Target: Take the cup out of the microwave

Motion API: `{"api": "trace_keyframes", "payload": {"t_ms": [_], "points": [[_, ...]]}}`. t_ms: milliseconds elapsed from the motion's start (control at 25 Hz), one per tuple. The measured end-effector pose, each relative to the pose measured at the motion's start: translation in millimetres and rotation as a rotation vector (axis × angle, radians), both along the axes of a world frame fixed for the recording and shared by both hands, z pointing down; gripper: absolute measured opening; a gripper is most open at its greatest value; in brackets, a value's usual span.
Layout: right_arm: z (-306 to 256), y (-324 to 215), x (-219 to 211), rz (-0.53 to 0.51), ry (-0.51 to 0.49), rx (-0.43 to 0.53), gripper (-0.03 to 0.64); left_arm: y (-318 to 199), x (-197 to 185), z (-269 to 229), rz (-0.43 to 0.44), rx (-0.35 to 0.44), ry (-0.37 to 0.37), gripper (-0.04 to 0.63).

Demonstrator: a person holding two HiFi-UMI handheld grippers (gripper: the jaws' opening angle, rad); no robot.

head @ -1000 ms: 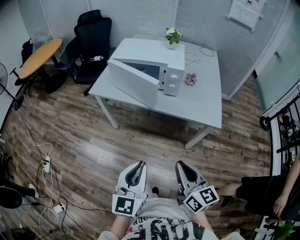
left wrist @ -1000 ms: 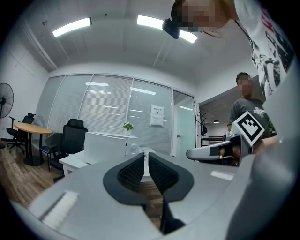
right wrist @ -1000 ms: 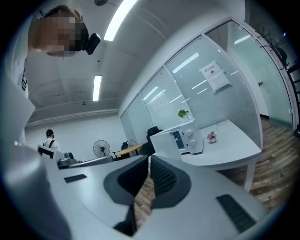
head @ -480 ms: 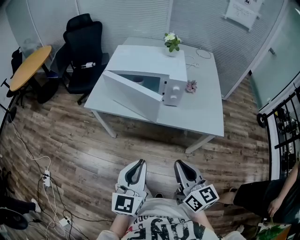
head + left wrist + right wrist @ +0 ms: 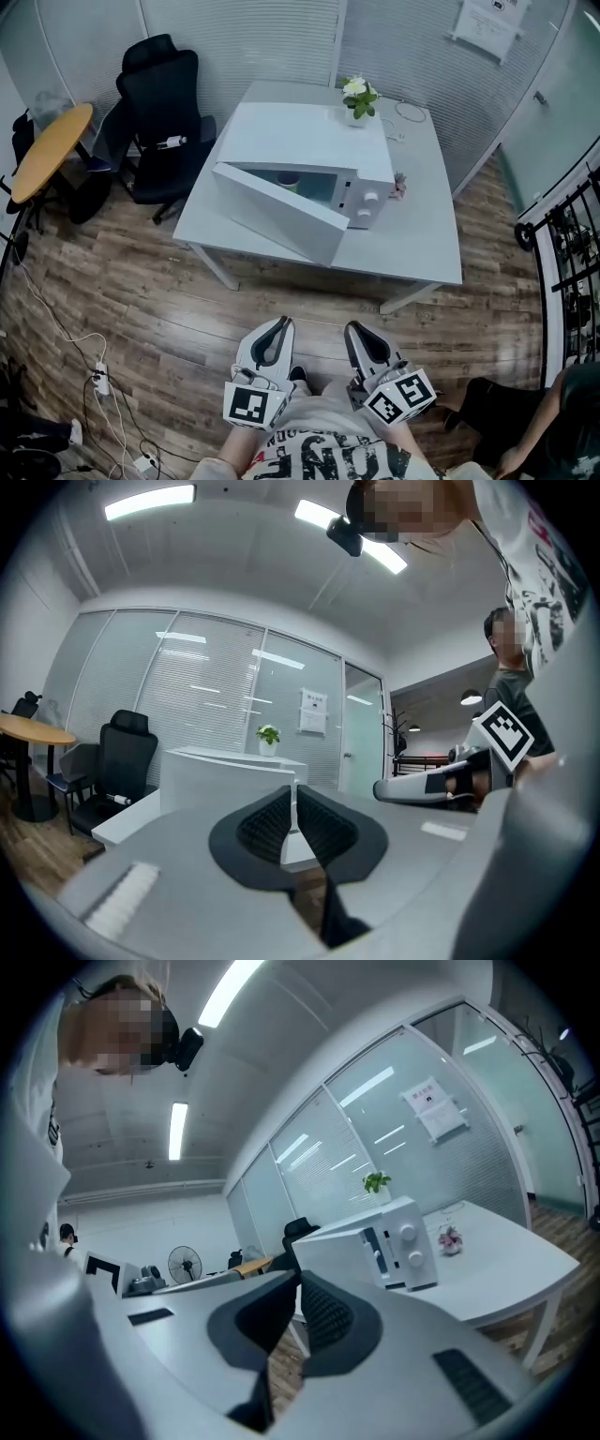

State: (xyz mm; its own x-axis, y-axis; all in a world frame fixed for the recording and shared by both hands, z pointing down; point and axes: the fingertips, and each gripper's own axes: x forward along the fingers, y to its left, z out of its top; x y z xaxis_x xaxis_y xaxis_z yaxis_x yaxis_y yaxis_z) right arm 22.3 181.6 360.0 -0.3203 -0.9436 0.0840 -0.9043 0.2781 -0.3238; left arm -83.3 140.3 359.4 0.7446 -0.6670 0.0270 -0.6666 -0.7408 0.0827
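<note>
Your left hand-held gripper (image 5: 278,323) is clenched, jaws together with nothing between them. Your right hand-held gripper (image 5: 357,327), just beside it, is likewise clenched and empty. You hold both close to your body, pointing level above the wood floor (image 5: 169,309). Well ahead of both stands the white worktop (image 5: 422,244) with the microwave (image 5: 309,141), its door (image 5: 281,211) swung open toward you. The cup (image 5: 287,182) shows only as a small pale-green shape inside the cavity, well apart from either hand-held gripper. A potted plant (image 5: 357,94) sits beyond the microwave, and a black chair (image 5: 159,103) stands far ahead and left.
</note>
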Motion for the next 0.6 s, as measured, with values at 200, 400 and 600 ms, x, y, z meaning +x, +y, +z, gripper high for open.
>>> {"api": "trace_keyframes", "payload": {"t_ms": [200, 400, 600], "points": [[3.5, -14.9, -7.8, -0.004, 0.012, -0.01, 0.021, -12.3, -7.8, 7.8, 0.001, -0.021, 0.001, 0.015], [5.5, -27.8, -3.3, 0.007, 0.004, -0.027, 0.021, -25.4, -3.0, 10.0, 0.007, -0.035, 0.003, 0.015], [13.4, -46.6, 8.1, 0.006, -0.005, -0.047, 0.021, -43.6, 7.2, 15.1, 0.0, -0.048, 0.0, 0.015]]}}
